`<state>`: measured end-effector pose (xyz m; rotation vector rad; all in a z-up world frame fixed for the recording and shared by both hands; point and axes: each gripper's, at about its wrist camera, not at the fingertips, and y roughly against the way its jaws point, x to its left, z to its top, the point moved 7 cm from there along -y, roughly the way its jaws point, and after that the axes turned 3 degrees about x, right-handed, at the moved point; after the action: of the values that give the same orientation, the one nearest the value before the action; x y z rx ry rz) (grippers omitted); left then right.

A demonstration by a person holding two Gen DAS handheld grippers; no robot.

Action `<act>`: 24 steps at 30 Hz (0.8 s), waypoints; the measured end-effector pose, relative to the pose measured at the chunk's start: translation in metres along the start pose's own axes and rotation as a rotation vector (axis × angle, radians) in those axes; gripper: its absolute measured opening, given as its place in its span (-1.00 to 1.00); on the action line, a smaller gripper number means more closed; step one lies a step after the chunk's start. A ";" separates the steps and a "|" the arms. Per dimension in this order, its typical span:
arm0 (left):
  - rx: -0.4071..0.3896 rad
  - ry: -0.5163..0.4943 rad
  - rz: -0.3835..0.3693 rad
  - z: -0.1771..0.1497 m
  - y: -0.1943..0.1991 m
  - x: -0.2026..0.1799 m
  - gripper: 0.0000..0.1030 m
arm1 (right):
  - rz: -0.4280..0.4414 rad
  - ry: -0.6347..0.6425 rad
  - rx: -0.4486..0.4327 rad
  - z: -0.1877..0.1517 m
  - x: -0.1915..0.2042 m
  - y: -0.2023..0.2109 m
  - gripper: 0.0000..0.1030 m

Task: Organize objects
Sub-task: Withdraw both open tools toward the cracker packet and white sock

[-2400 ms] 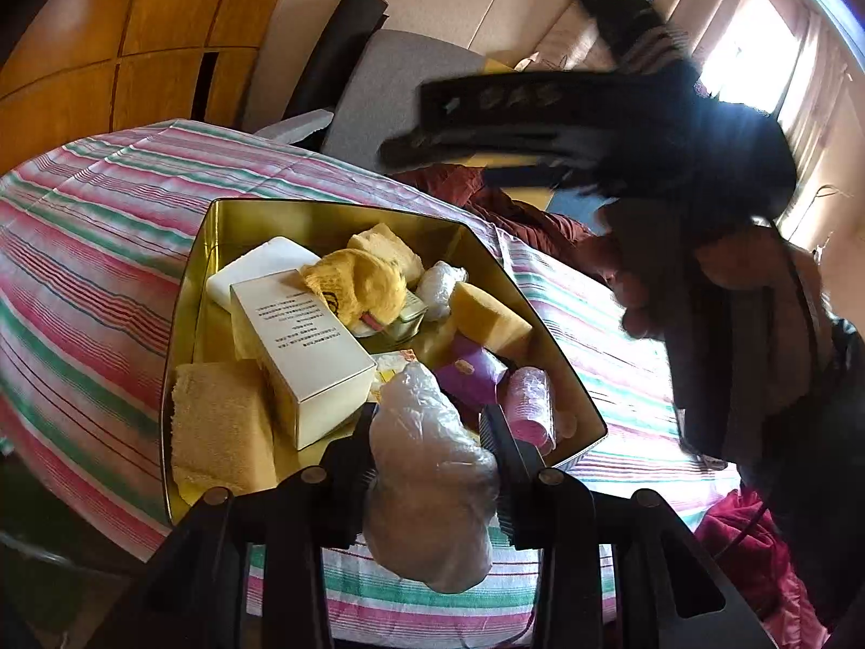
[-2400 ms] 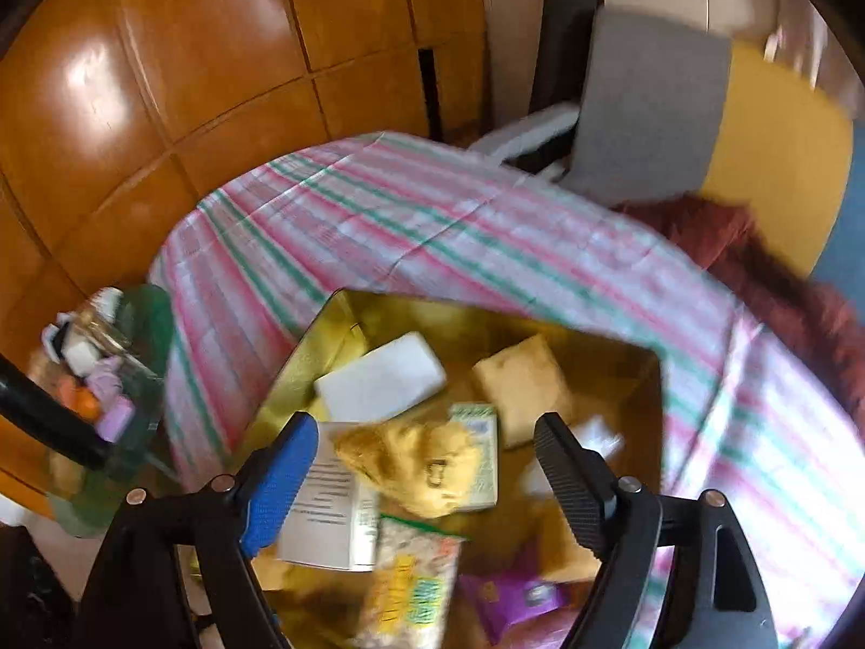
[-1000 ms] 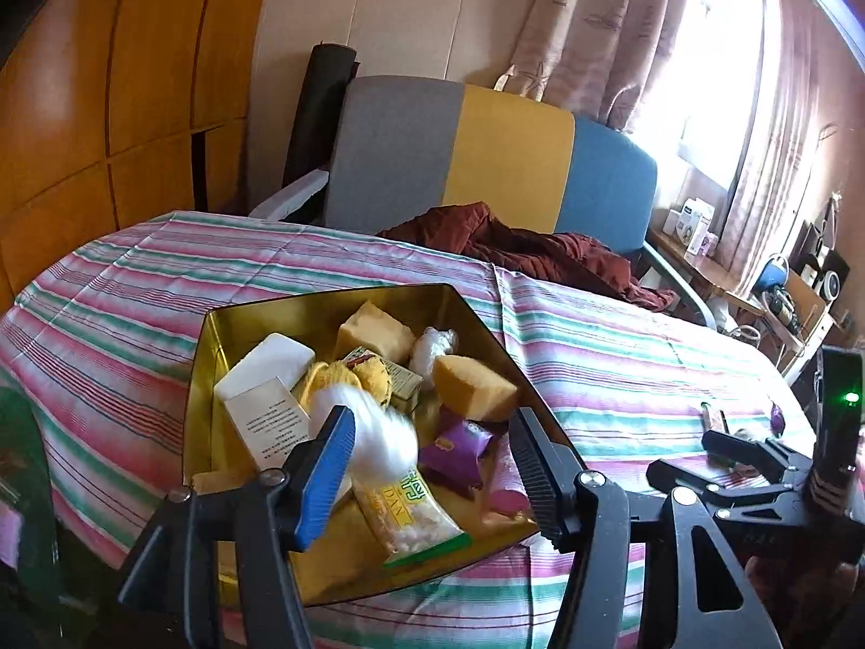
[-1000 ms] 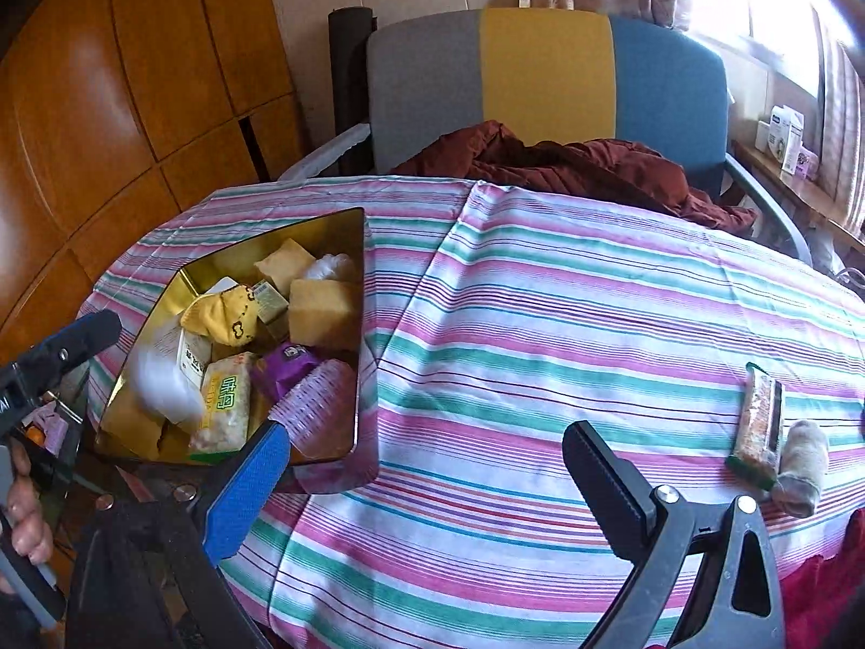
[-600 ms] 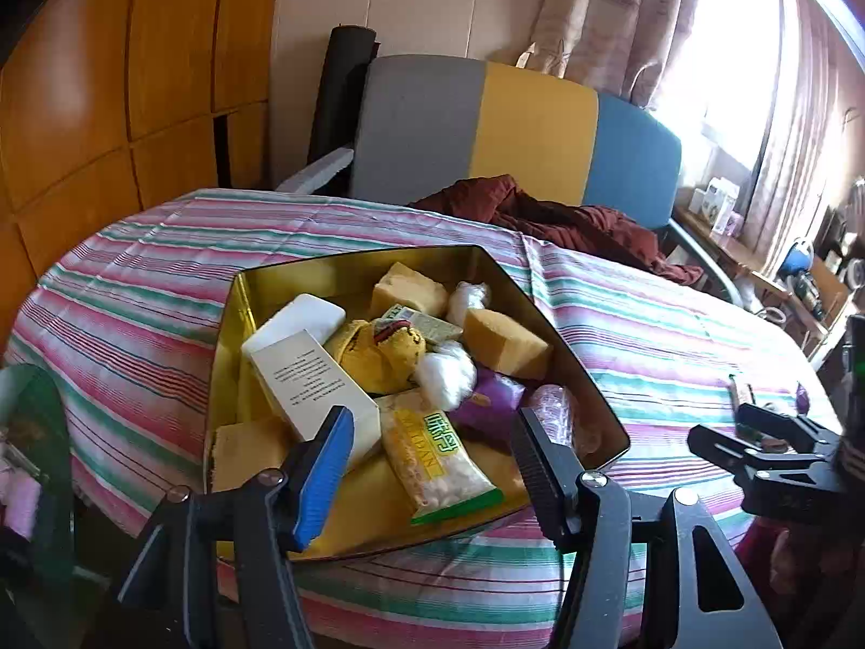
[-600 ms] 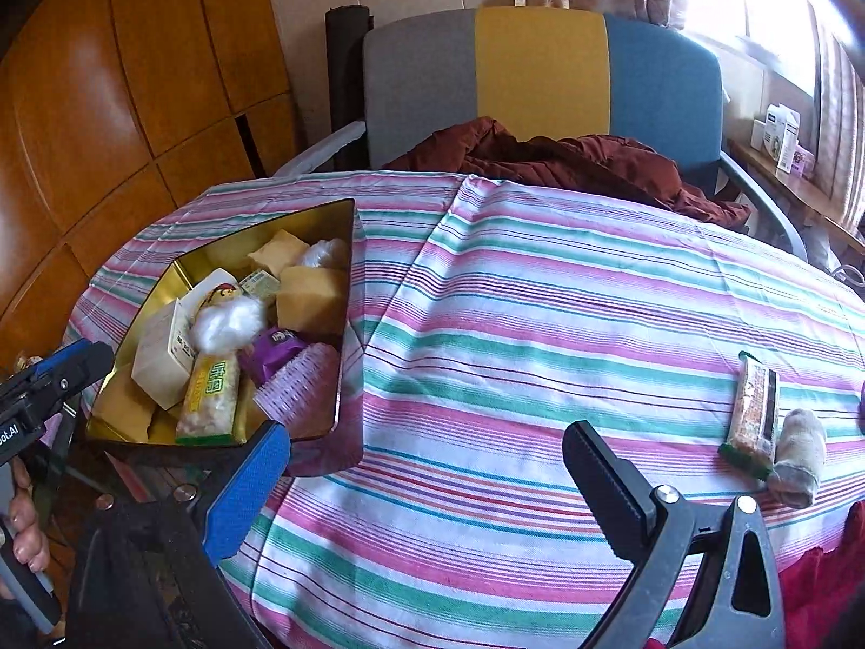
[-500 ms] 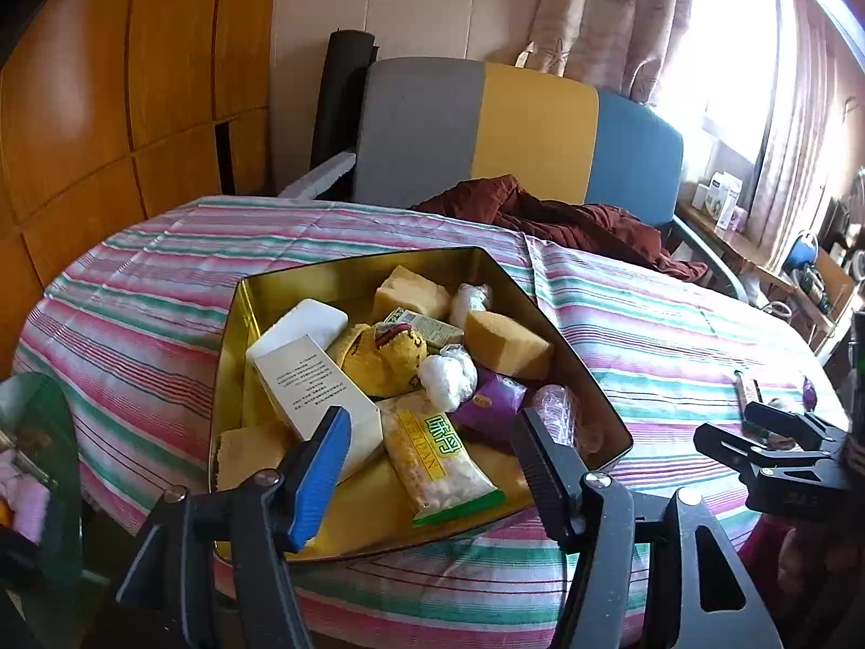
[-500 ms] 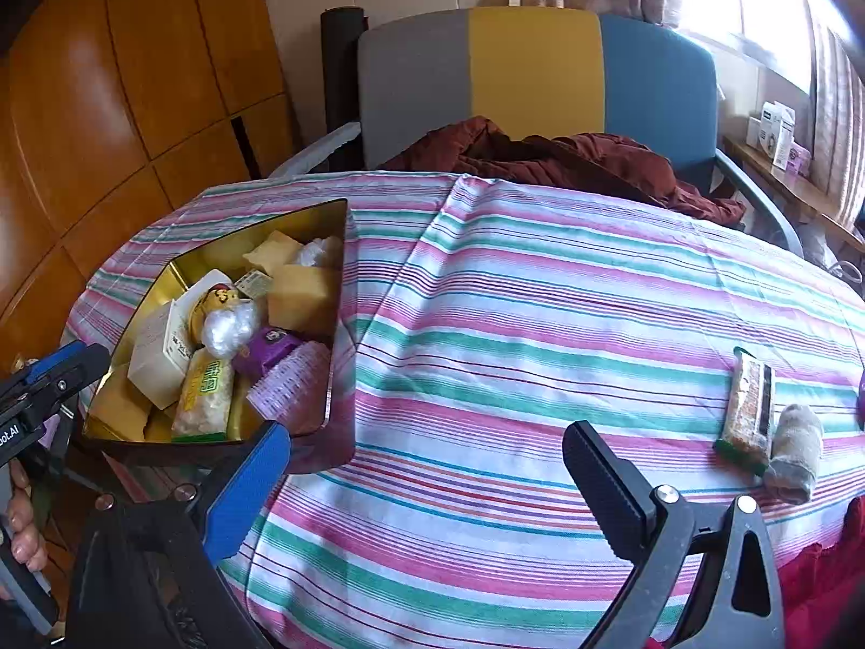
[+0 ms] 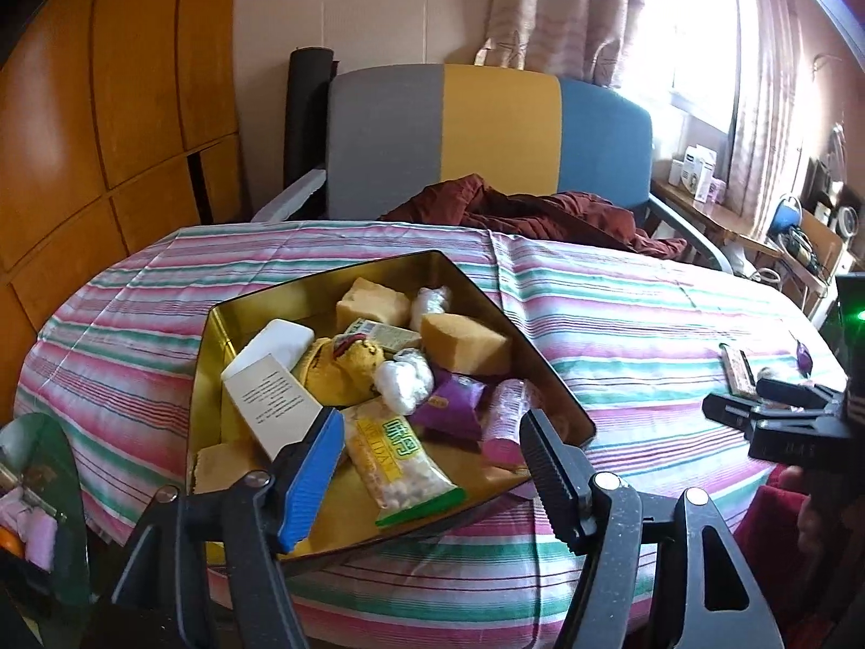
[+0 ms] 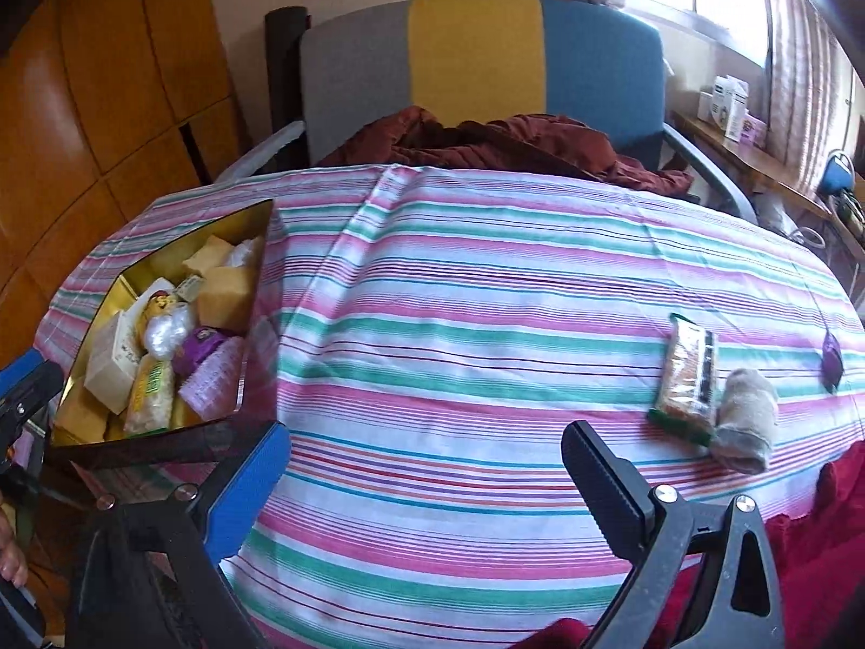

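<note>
The left gripper (image 9: 432,454) is wide open and holds nothing. One finger has a blue pad (image 9: 312,478) and the other a black ribbed pad. It hangs just above the near end of a shiny gold metal tin (image 9: 208,378) that sits on a table with a pink, green and white striped cloth (image 9: 621,324).

Nearest in the tin lies a clear bag of pale snacks with a yellow and green label (image 9: 403,462). Next to it are a white cardboard box with small print (image 9: 270,405), a purple packet (image 9: 448,403) and a pink roll (image 9: 505,422). A little white crinkly plastic ball (image 9: 403,378) rests in the middle, touching a yellow soft toy (image 9: 340,368). Farther back are two yellow sponge blocks (image 9: 465,343).

The right gripper (image 10: 427,465) is wide open too, with nothing in it. It hangs over bare cloth, well to the right of the tin. Off to its right, near the table edge, a snack bar in a clear wrapper with green ends (image 10: 686,378) lies touching a rolled grey sock (image 10: 746,422). A small purple thing (image 10: 831,359) lies a bit farther out.

Behind the table stands a chair with a grey, yellow and blue back (image 10: 476,54), and a dark red cloth (image 10: 486,146) is heaped on its seat.
</note>
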<state>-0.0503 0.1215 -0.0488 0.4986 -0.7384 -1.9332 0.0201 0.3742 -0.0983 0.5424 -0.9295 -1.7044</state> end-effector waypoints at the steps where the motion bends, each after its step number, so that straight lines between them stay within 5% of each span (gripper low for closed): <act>1: 0.002 -0.006 -0.004 0.000 -0.001 -0.003 0.33 | -0.006 -0.009 -0.001 0.001 -0.004 0.001 0.98; 12: 0.010 -0.090 -0.063 0.005 -0.009 -0.040 0.33 | -0.085 -0.117 -0.009 0.014 -0.065 0.016 0.98; 24: 0.047 -0.159 -0.145 0.003 -0.026 -0.079 0.34 | -0.211 -0.367 0.099 0.016 -0.194 0.025 0.88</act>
<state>-0.0340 0.2025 -0.0619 0.4410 -0.8709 -2.1125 0.0861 0.5590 -0.0861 0.4087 -1.2586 -1.9981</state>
